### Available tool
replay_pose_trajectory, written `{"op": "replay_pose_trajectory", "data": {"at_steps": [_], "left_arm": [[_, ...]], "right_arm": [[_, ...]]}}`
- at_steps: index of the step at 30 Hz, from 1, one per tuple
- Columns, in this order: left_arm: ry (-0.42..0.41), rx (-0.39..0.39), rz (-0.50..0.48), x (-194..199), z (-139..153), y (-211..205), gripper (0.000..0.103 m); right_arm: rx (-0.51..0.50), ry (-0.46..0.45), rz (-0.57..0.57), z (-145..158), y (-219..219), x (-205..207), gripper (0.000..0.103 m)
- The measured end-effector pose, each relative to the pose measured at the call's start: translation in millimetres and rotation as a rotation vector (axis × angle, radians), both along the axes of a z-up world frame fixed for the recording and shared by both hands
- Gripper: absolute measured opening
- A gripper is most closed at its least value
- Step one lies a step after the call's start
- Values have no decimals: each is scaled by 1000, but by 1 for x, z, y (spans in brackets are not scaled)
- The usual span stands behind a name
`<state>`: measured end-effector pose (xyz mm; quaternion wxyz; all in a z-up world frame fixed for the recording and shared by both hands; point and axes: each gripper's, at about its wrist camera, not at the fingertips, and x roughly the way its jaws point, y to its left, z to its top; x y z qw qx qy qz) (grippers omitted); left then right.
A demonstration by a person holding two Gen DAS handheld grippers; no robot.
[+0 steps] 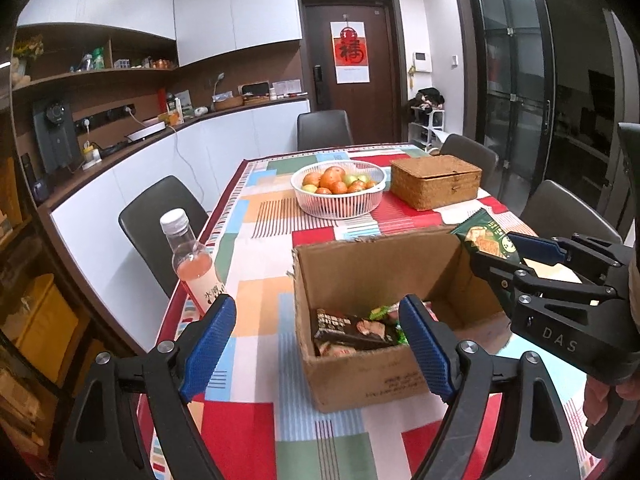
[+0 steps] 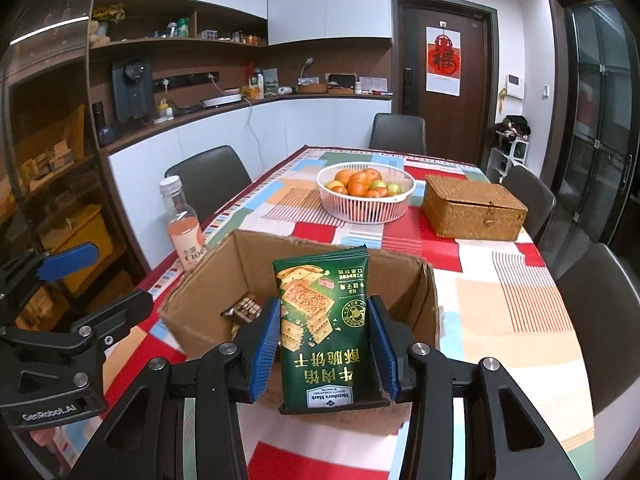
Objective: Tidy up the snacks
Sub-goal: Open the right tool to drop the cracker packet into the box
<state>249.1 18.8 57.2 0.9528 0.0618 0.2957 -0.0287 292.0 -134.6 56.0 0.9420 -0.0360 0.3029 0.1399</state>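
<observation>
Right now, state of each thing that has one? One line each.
left gripper: open, empty, by the box
right gripper: shut on the green cracker packet
green cracker packet: held upright over the box edge
cardboard box: open, some snacks inside
bottle: upright, capped, part full of pink drink
wicker box: lid shut
fruit basket: full of fruit
door: shut

Green cracker packet point(image 2: 325, 330) upright above open cardboard box point(image 2: 430, 304), dark snack packs point(image 1: 352, 330) inside
</observation>
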Motion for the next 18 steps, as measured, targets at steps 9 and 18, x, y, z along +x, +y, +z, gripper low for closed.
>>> {"op": "replay_pose_trajectory", "data": {"at_steps": [9, 18], "left_arm": [[14, 13, 24, 28, 1, 5, 87], [-34, 15, 29, 14, 6, 3, 93]], "right_arm": [[4, 30, -27, -3, 2, 35, 44], [-50, 10, -66, -3, 0, 32, 57]]}}
